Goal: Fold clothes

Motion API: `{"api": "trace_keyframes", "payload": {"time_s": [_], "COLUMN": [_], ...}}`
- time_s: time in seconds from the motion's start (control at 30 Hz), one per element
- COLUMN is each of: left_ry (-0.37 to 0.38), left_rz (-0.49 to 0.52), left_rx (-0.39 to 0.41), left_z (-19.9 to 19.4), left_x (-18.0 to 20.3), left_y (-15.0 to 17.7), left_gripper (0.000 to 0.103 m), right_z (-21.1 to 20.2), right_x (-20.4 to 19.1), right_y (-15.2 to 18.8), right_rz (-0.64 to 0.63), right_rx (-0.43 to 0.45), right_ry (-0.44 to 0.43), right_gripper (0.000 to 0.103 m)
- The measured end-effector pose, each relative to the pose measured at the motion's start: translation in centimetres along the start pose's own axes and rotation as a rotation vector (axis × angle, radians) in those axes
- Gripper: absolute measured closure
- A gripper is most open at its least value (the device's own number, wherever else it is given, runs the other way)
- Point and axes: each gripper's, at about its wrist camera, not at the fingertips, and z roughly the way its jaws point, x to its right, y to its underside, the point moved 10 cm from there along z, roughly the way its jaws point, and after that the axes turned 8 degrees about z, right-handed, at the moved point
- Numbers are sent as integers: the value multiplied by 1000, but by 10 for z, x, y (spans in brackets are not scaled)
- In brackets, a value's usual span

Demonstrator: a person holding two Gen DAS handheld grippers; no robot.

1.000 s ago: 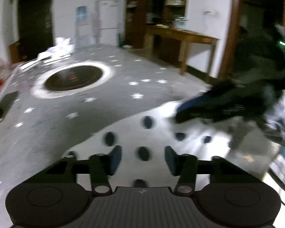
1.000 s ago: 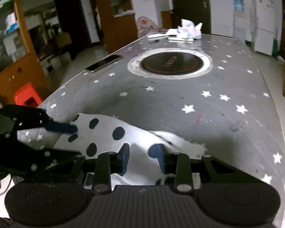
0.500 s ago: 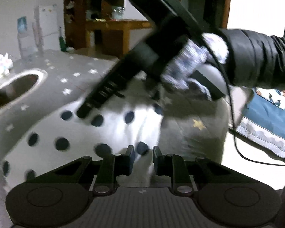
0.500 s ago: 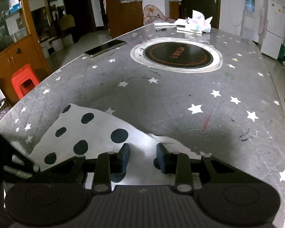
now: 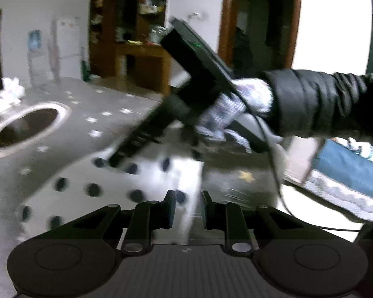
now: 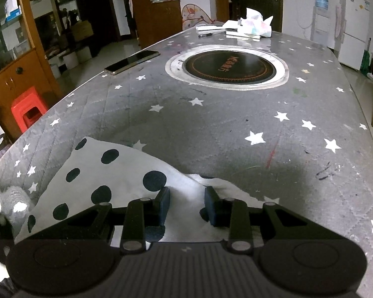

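A white garment with dark polka dots (image 6: 116, 171) lies at the near edge of the grey star-patterned table (image 6: 211, 124); it also shows in the left wrist view (image 5: 107, 188). My right gripper (image 6: 186, 200) is partly open, with the cloth lying between and under its fingers. My left gripper (image 5: 188, 208) hovers over the garment's right edge, its fingers a small gap apart with cloth between them. In the left wrist view the other gripper (image 5: 136, 146) reaches down onto the cloth, held by a gloved hand.
A round black hotplate (image 6: 227, 67) is set in the table's middle. A phone (image 6: 131, 62) lies at the left edge. Papers and tissues (image 6: 248, 26) sit at the far end. A red stool (image 6: 28, 110) stands left of the table.
My left gripper swung right across the garment and narrowed from wide open. My right gripper stayed over the cloth and opened slightly wider.
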Motion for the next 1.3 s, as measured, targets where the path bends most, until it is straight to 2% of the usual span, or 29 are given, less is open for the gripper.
{"api": "trace_keyframes", "payload": {"time_s": [0.07, 0.27, 0.33, 0.4, 0.83, 1.03, 1.3], "left_ry": [-28, 6, 18, 38, 90, 8, -103], "left_rz": [-20, -39, -45, -52, -37, -21, -93], "left_rx": [-12, -69, -89, -103, -68, 19, -31], "left_z": [-1, 13, 17, 21, 6, -5, 33], "left_x": [-10, -10, -10, -4, 16, -3, -43], "left_y": [3, 24, 30, 37, 31, 1, 0], "left_gripper": [80, 82, 88, 88, 88, 87, 88], "right_z": [0, 0, 0, 0, -1, -23, -63], "right_x": [0, 0, 0, 0, 0, -1, -1], "right_y": [0, -1, 0, 0, 0, -9, 3], "right_rz": [4, 14, 15, 17, 36, 49, 28], "right_rx": [3, 6, 6, 5, 24, 76, 108], "right_ry": [-1, -4, -4, -5, -10, -20, -2], "right_gripper": [72, 71, 71, 71, 71, 71, 71]}}
